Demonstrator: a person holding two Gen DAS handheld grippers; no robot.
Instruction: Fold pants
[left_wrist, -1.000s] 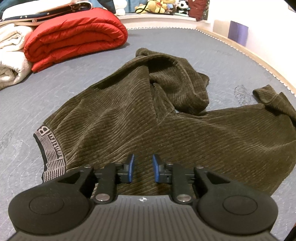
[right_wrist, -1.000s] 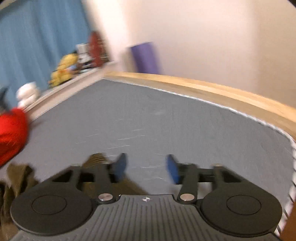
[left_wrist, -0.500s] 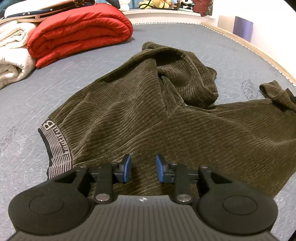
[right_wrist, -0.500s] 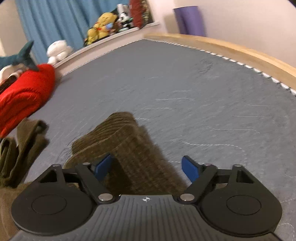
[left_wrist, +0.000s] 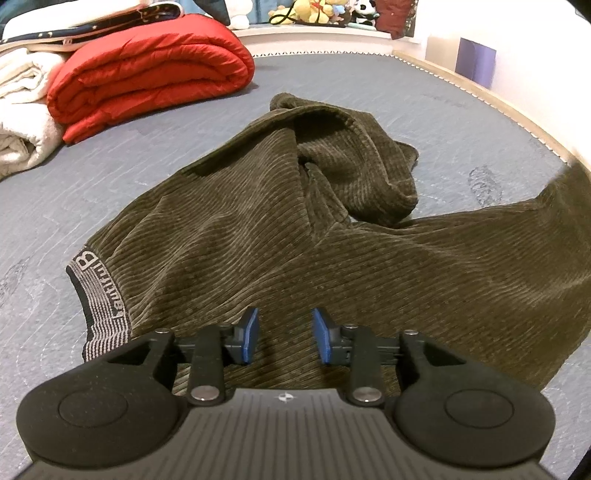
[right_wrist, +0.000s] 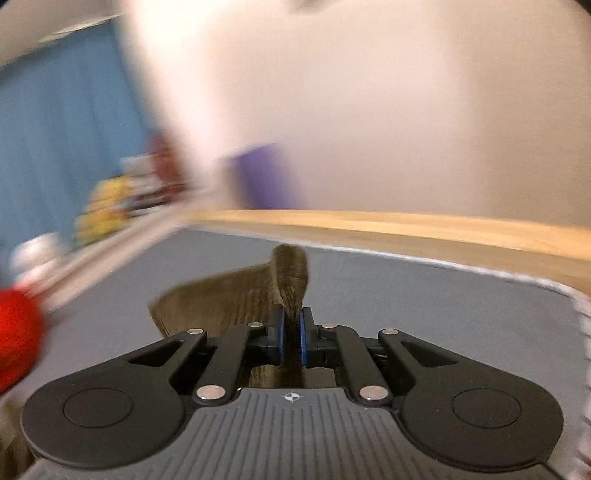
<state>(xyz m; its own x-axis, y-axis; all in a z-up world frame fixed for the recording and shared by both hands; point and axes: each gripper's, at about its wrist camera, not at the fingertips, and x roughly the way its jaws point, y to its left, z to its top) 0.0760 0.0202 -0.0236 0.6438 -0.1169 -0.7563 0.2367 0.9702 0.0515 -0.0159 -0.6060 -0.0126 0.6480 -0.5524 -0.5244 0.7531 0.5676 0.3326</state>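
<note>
Half a second ago the right gripper (right_wrist: 291, 334) stood wide open over a pant-leg end; now its jaws are pinched tight on a fold of that fabric, and the blurred room behind suggests it is swinging upward. In the left wrist view the same leg's far end, flat a moment ago, rises as a blur toward 2 o'clock.

Olive corduroy pants (left_wrist: 258, 229) lie spread on the grey mattress (left_wrist: 110, 177), crumpled rather than flat. Their waistband (left_wrist: 101, 299) sits at about 9 o'clock from the left gripper (left_wrist: 284, 339), close by. One leg runs away toward 12 o'clock and doubles back on itself in a heap; the other stretches out to 3 o'clock, where the right gripper has it.

Left jaws are parted by a moderate gap and hold nothing, hovering just above the seat of the pants.

What the next move seems to turn on: the held leg's long axis runs roughly from 9 to 3 o'clock across the left view, so carrying its end toward 9 or 10 o'clock would lay it over the waist or the other leg. The left gripper is the nearer one to the waistband and looks best placed to pin it.

A red quilt (left_wrist: 147, 70) and white blanket (left_wrist: 22, 118) sit at 10 o'clock, well apart.
</note>
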